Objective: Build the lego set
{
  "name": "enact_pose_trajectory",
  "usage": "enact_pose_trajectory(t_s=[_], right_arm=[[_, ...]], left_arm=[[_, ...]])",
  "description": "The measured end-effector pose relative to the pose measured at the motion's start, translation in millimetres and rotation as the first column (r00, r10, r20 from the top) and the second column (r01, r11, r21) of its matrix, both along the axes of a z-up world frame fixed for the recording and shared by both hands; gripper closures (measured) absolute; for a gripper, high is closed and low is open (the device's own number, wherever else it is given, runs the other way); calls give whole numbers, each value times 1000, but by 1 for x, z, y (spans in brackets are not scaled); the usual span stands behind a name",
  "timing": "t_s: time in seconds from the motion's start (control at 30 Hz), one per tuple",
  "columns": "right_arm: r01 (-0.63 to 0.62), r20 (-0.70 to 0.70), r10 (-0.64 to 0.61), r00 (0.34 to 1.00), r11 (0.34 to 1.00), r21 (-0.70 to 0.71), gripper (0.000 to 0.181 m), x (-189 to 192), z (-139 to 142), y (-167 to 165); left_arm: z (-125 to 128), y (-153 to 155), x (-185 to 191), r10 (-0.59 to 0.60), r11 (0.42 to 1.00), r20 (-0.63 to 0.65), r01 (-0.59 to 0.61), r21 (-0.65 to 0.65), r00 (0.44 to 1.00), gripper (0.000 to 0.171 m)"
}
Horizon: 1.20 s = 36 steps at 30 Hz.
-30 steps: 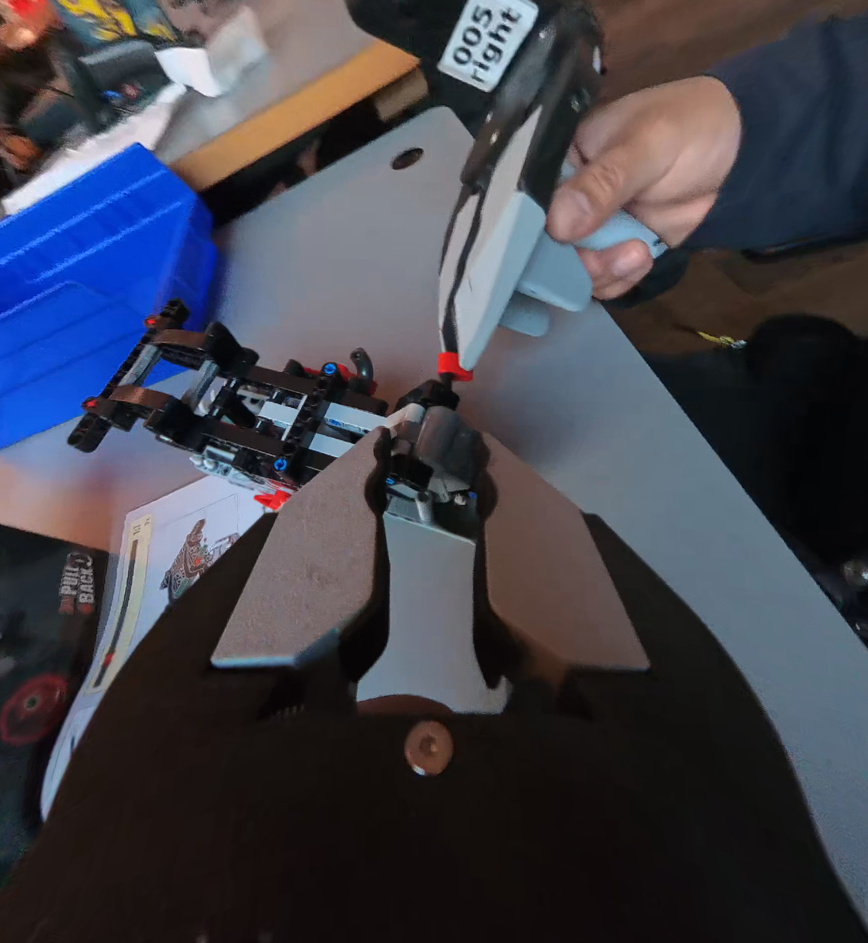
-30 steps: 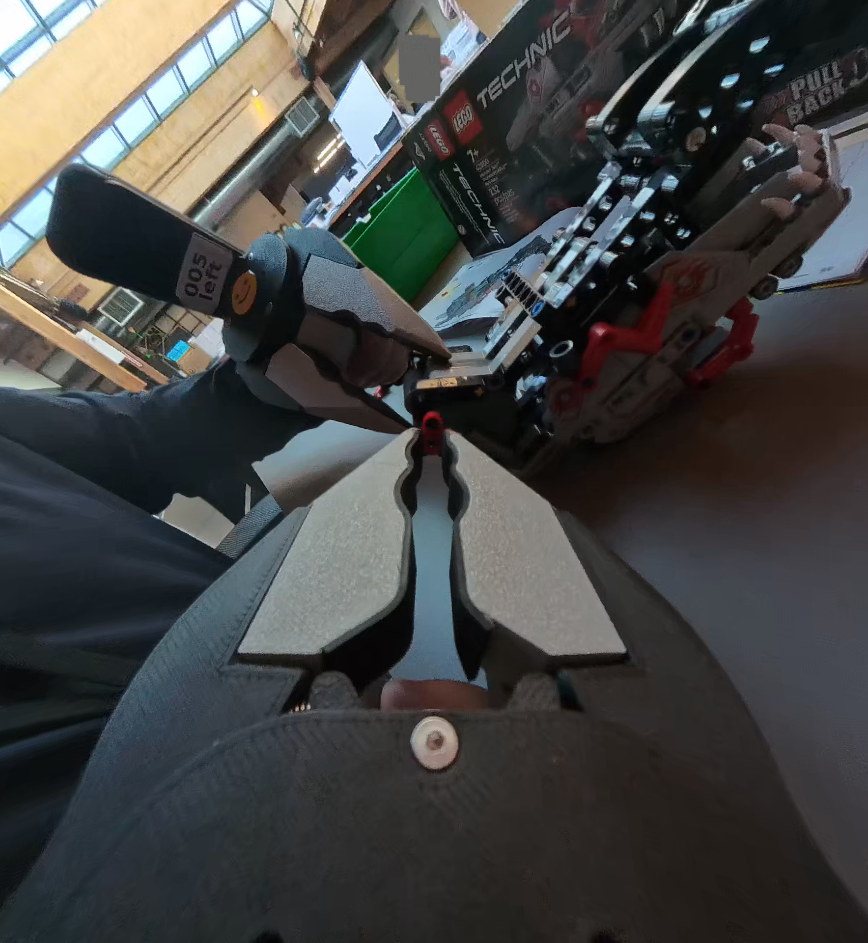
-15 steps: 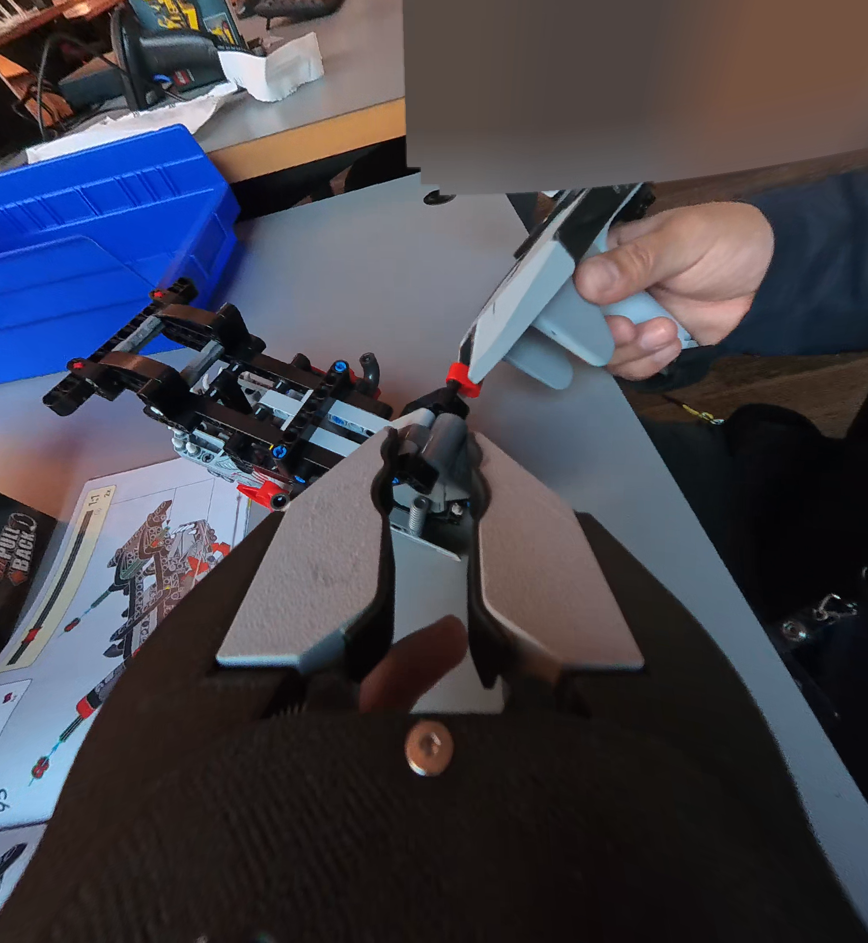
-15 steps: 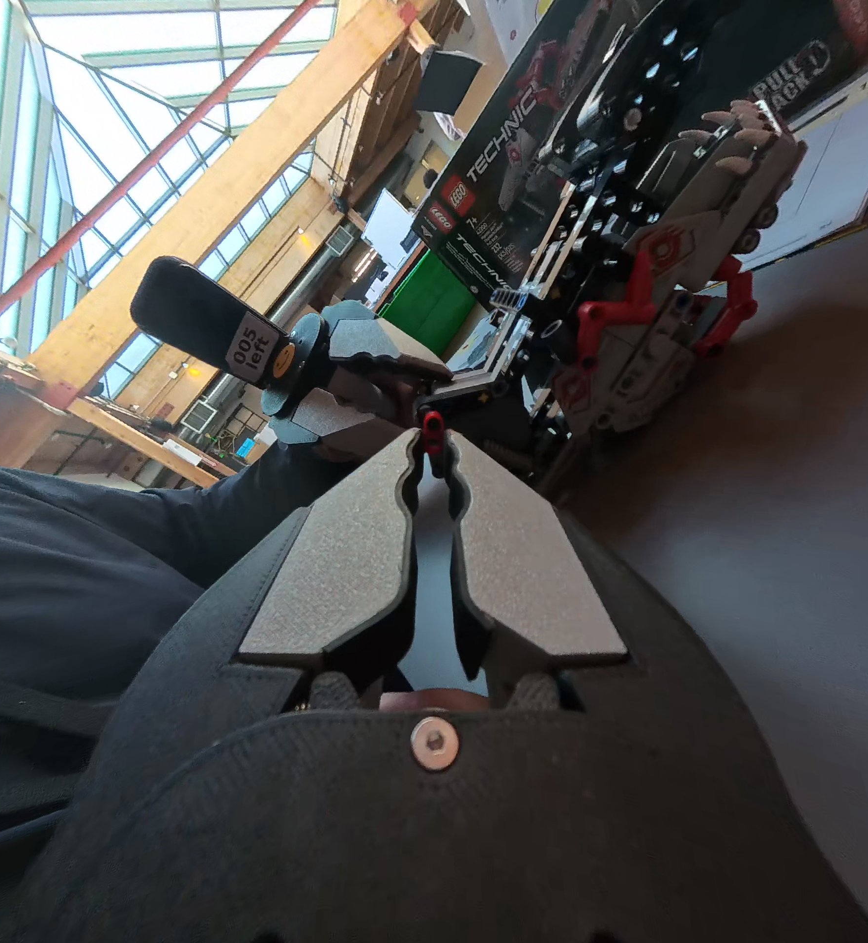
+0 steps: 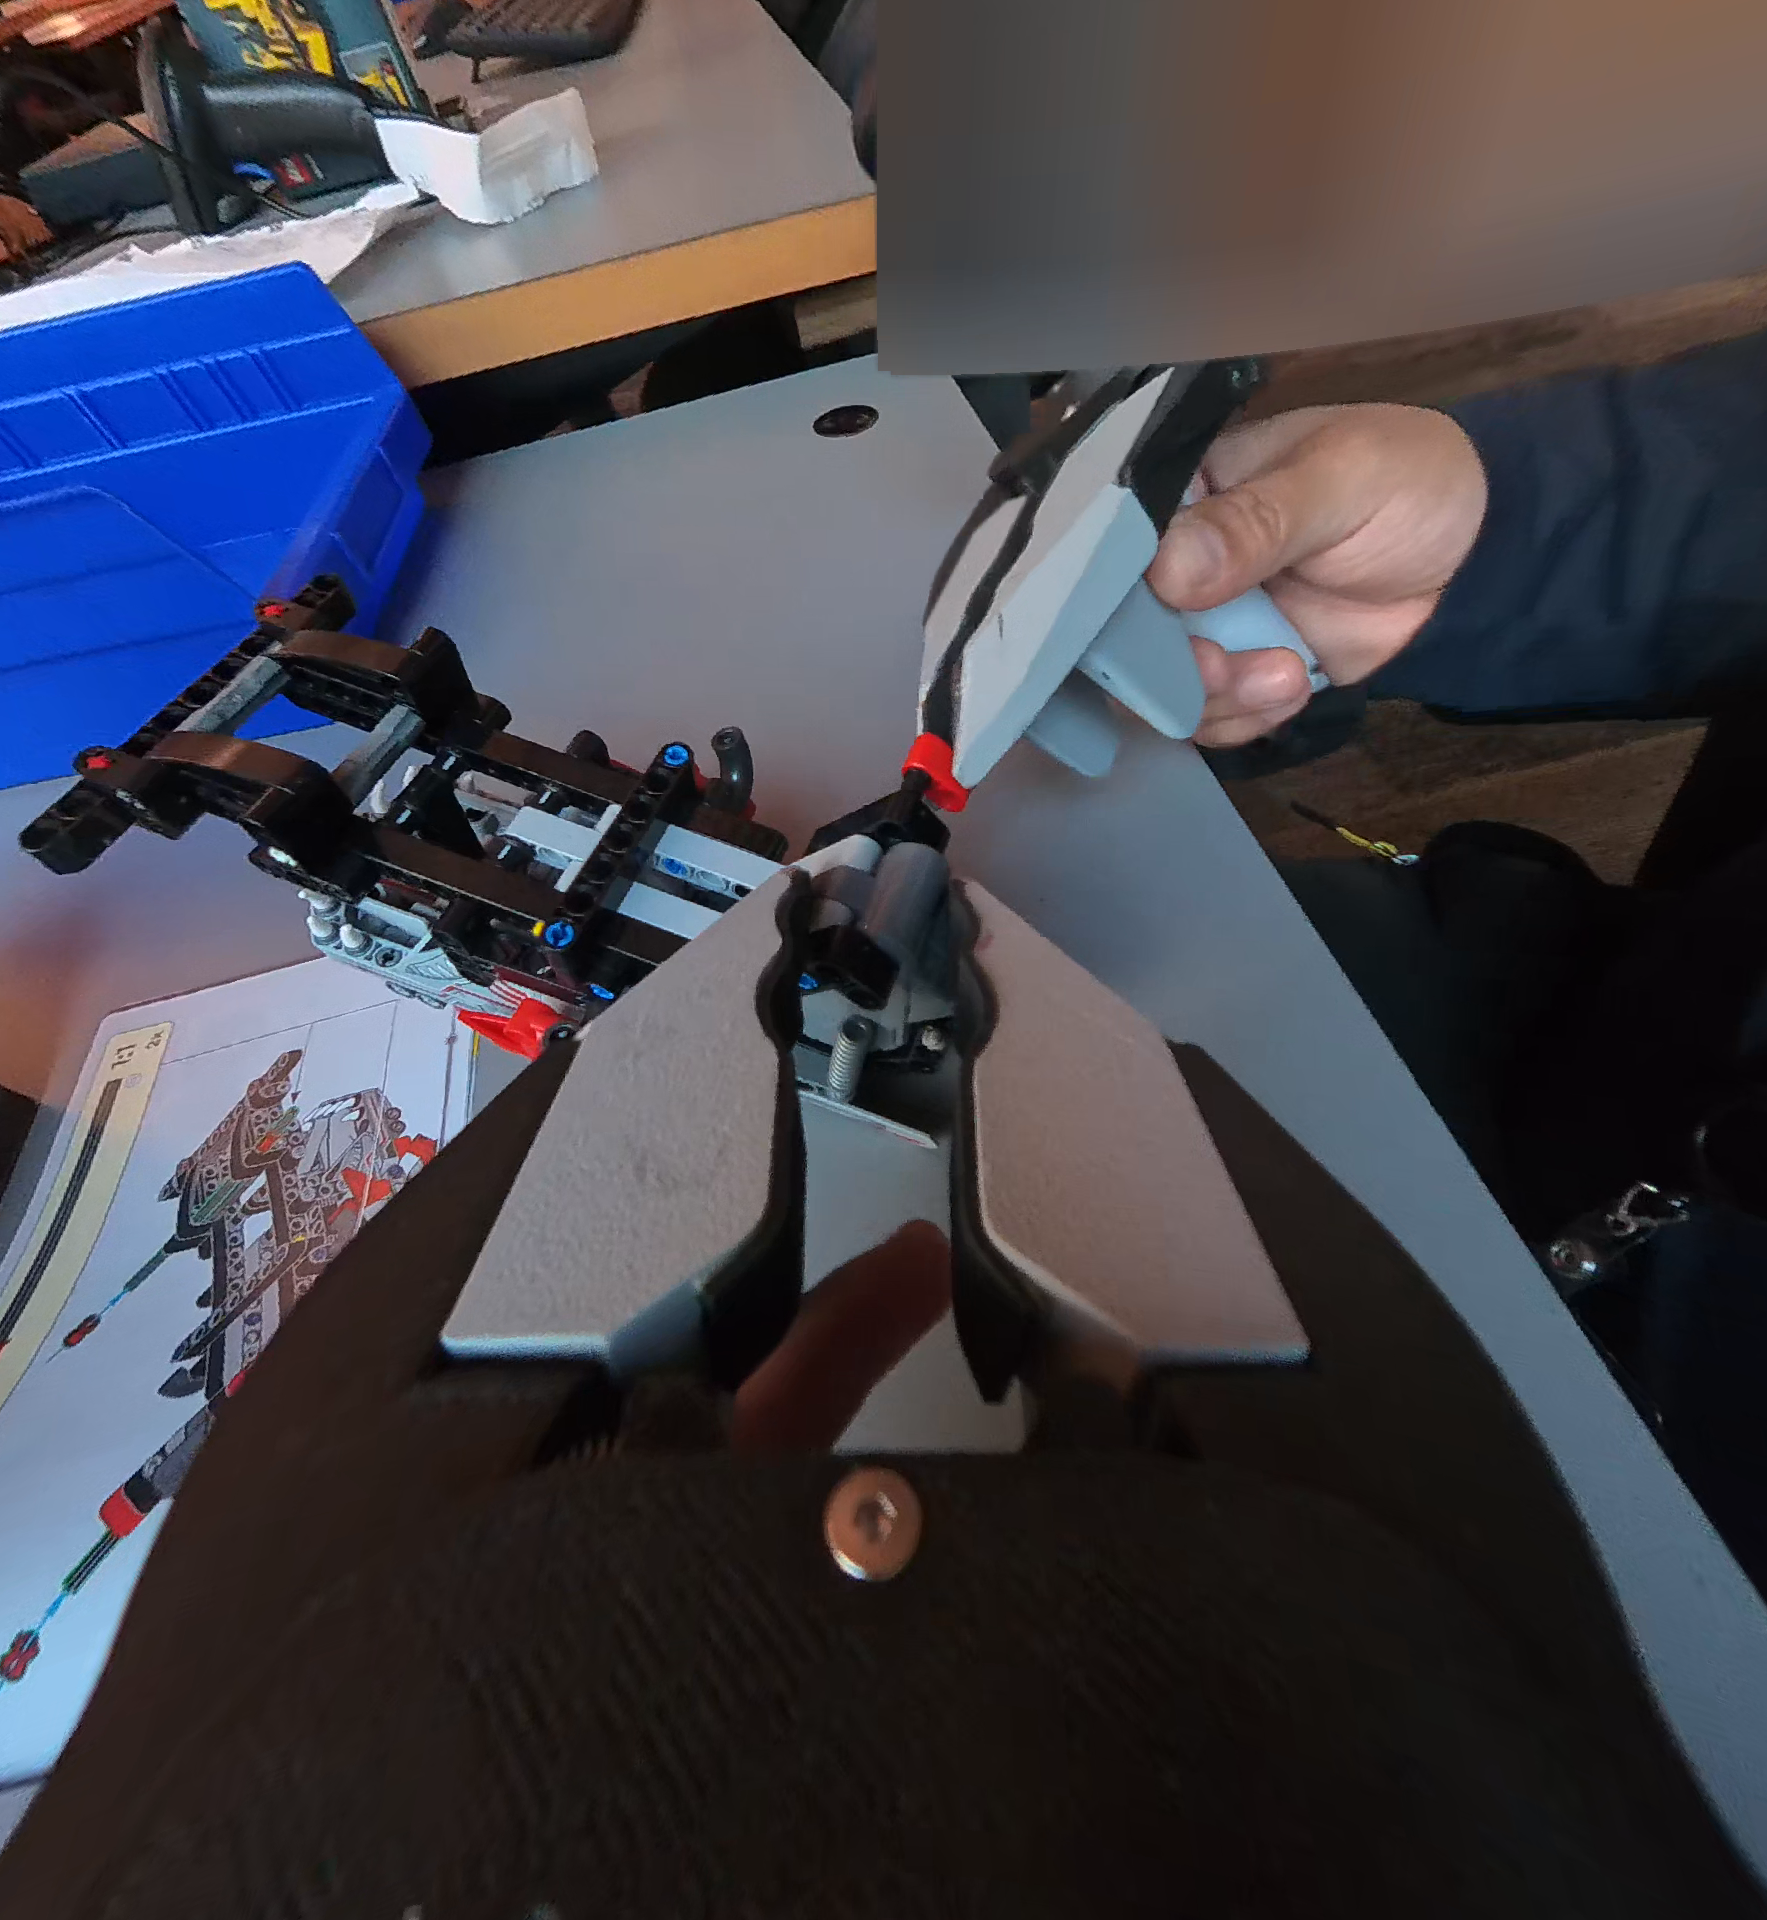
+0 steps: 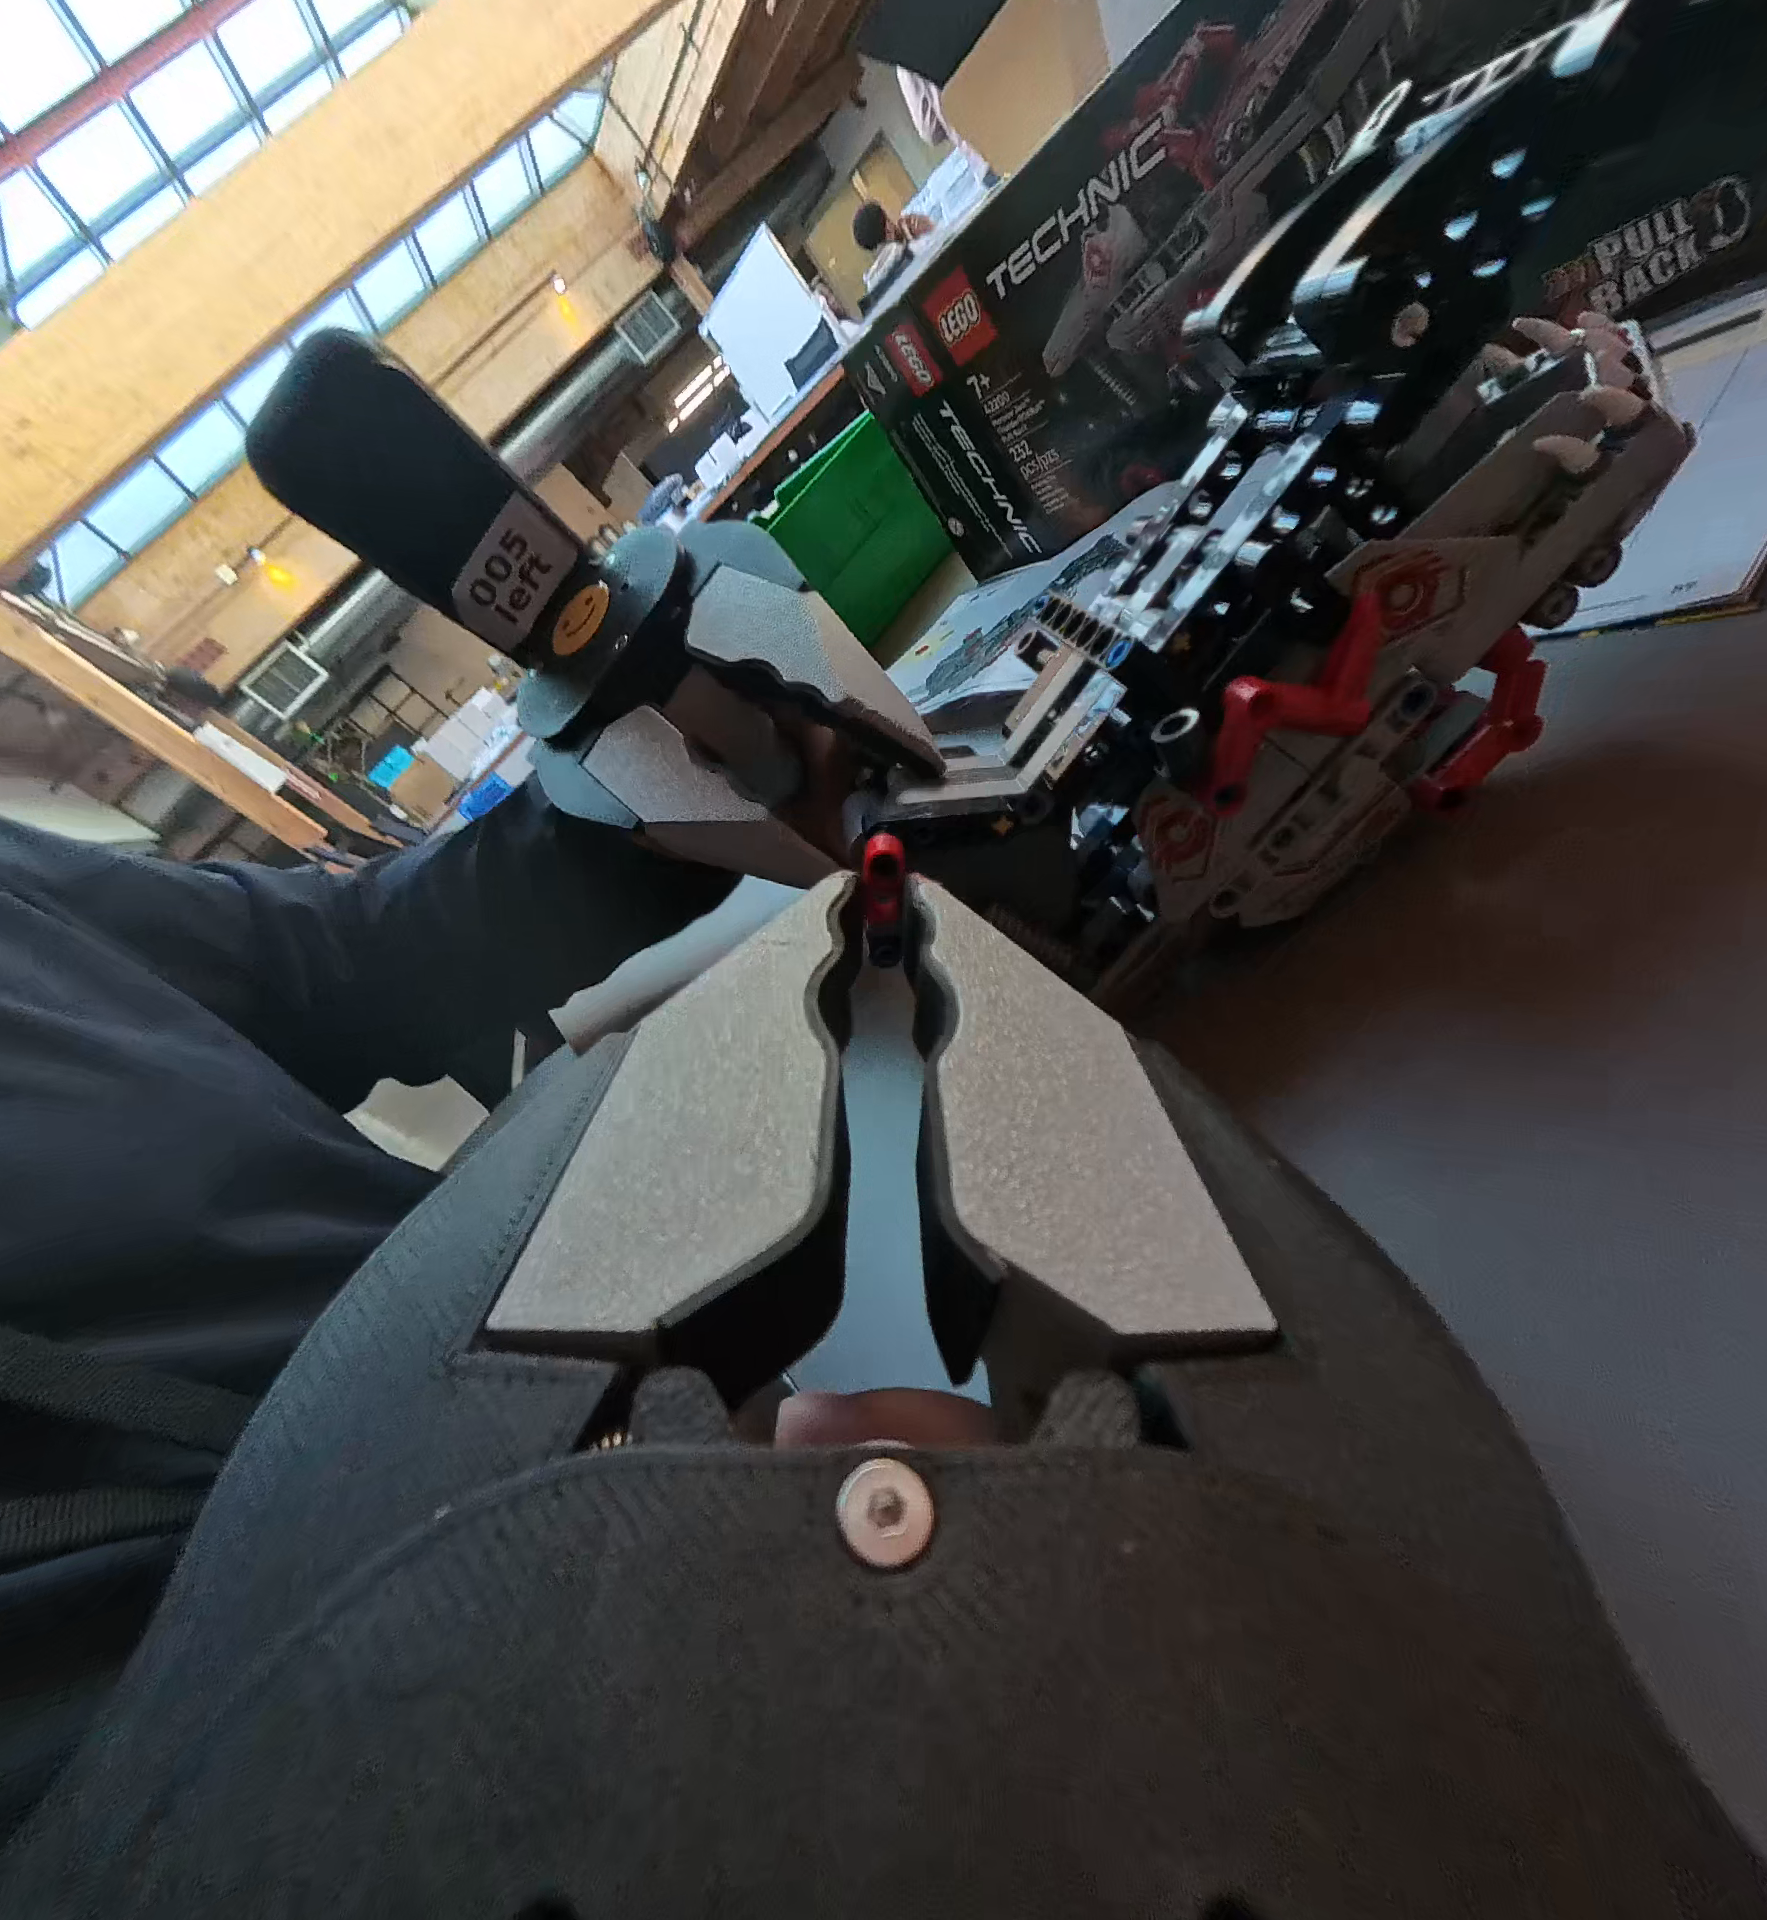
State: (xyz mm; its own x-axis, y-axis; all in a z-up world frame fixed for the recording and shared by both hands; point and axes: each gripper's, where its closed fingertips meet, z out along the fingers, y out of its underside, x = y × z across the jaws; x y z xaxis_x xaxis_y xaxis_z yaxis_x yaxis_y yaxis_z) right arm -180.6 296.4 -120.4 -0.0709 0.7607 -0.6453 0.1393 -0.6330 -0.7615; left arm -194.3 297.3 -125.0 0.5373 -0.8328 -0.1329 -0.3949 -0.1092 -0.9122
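My left claw [image 5: 874, 940] is clenched on the near end of the lego model [image 5: 463, 821], pinching a dark grey and black block with a small metal spring just under it. The model, a long black and grey frame with red and blue pins, stretches away from that grip towards the blue bin [image 5: 131, 457] at the far left edge of the surface [image 5: 650, 561]. Its near side overlaps the open instruction booklet [image 5: 214, 1174], which lies by the surface's left edge.

My right claw [image 6: 884, 904] is closed on a small red connector [image 6: 882, 876], held at the very tips. In the left wrist view that red piece [image 5: 933, 781] sits on a short black pin touching the model's near end, close to the surface's right edge. My right hand [image 5: 1315, 582] grips the handle. Behind the model stands the black lego box [image 6: 1055, 343].
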Motion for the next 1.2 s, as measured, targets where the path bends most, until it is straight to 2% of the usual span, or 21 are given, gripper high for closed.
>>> enact_pose_trajectory(t_s=[0.2, 0.33, 0.47, 0.57, 0.67, 0.73, 0.77, 0.83, 0.97, 1.03, 1.2], right_arm=[[-83, 93, 75, 993, 993, 79, 178, -5, -8, -4], [-117, 81, 108, 991, 986, 117, 178, -3, -4, -3], [-118, 136, 87, 987, 963, 241, 178, 7, -2, 1], [-198, 143, 166, 976, 948, 249, 178, 12, 9, -9], [-317, 191, 276, 942, 918, 238, 178, 15, 12, -22], [-336, 213, 284, 935, 901, 275, 178, 14, 17, -23], [-335, 215, 276, 937, 887, 319, 178, 13, 21, -24], [-316, 207, 247, 947, 839, 443, 178, 13, 30, -29], [-207, 190, 97, 977, 641, 739, 178, 14, 37, -32], [-211, 191, 98, 977, 592, 778, 178, 15, 37, -38], [-249, 232, 102, 967, 558, 792, 178, 14, 33, -41]], left_arm=[[0, 3, 4, -43, 999, 1, 43, -7, 999, 151], [1, 2, 3, -67, 998, -25, 66, -22, 997, 151], [9, -3, 0, -79, 995, -97, 84, 49, 992, 158], [26, -12, 8, -89, 991, -108, 99, 92, 990, 161], [32, -16, 15, -96, 982, -201, 127, 144, 975, 152], [32, -20, 20, -106, 971, -268, 157, 178, 958, 149], [32, -22, 23, -109, 974, -274, 158, 163, 955, 149], [29, -28, 29, -128, 987, -239, 147, 66, 963, 162], [43, -33, 28, -79, 997, -95, 78, -16, 992, 165], [49, -39, 30, -87, 996, -56, 86, -20, 995, 169], [43, -44, 37, -121, 993, -103, 121, -10, 987, 165]])
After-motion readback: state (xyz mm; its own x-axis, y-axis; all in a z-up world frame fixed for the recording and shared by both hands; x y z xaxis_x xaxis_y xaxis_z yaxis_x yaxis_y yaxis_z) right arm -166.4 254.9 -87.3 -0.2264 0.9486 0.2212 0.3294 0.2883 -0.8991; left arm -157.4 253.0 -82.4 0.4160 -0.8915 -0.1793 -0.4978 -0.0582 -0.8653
